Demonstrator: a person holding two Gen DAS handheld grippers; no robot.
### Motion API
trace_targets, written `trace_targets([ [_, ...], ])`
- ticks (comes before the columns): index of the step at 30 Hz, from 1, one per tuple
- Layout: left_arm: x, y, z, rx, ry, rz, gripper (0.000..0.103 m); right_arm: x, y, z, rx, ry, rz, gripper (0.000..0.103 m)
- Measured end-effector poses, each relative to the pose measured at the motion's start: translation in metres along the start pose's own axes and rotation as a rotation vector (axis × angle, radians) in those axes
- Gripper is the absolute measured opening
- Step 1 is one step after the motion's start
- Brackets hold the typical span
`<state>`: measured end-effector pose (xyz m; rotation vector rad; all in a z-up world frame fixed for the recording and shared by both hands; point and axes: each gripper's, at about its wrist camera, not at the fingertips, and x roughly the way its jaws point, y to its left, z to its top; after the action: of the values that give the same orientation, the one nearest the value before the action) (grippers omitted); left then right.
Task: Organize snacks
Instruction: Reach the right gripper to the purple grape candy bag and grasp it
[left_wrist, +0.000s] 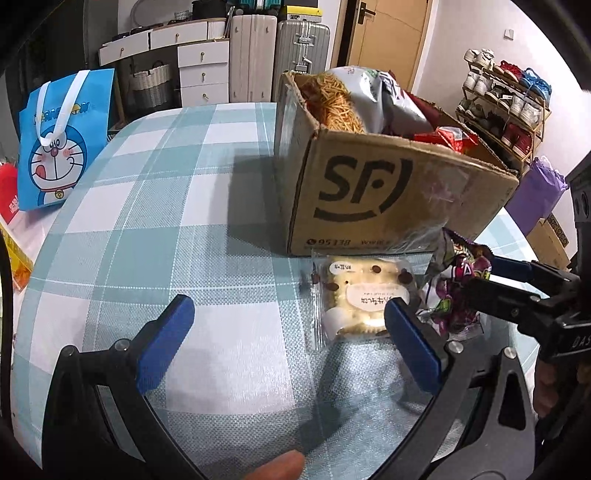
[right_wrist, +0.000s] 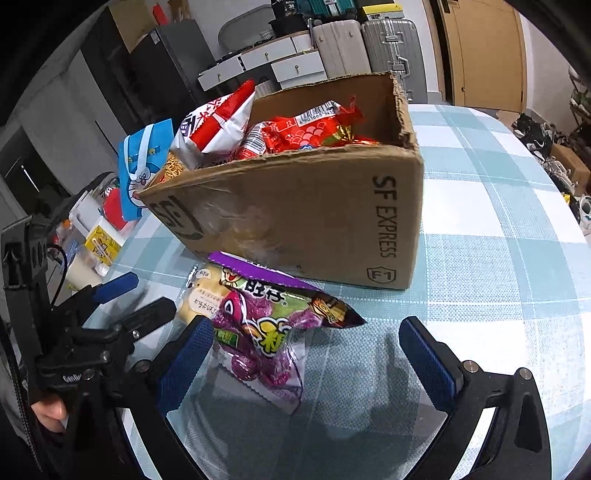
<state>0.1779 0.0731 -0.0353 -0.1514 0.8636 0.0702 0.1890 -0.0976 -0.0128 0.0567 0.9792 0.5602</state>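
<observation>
Here both the left gripper (left_wrist: 284, 317) and right gripper (right_wrist: 306, 341) gape over a checked tablecloth (left_wrist: 177, 206) near suitcases (left_wrist: 280, 55).

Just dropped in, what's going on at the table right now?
A person holds a gripper in each hand over a checked tablecloth. The cardboard box already holds several snack bags. Two snacks lie on the table in front of it: a clear-wrapped pastry and a purple candy bag. The left gripper and right gripper are both open, each near those snacks, gripping nothing.

Box (left_wrist: 369, 192) on table (left_wrist: 184, 184); bun (left_wrist: 364, 299) & candy bag (right_wrist: 273, 325) in front.
</observation>
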Motion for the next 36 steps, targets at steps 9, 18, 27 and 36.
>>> trace_targets([
  [9, 0.005, 0.006, -0.001, -0.017, 0.009, -0.006, 0.103, 0.017, 0.010, 0.001, 0.046, 0.031, 0.090, 0.096],
  [18, 0.004, 0.011, 0.002, -0.032, -0.002, -0.003, 0.103, 0.025, 0.011, 0.001, 0.076, 0.011, 0.124, 0.078],
  [27, 0.003, 0.003, 0.002, -0.018, 0.007, -0.015, 0.103, 0.024, 0.009, -0.001, 0.078, -0.002, 0.154, 0.056],
  [36, 0.014, -0.020, 0.001, 0.010, 0.045, -0.033, 0.103, -0.001, 0.001, -0.013, 0.040, -0.035, 0.097, 0.055],
])
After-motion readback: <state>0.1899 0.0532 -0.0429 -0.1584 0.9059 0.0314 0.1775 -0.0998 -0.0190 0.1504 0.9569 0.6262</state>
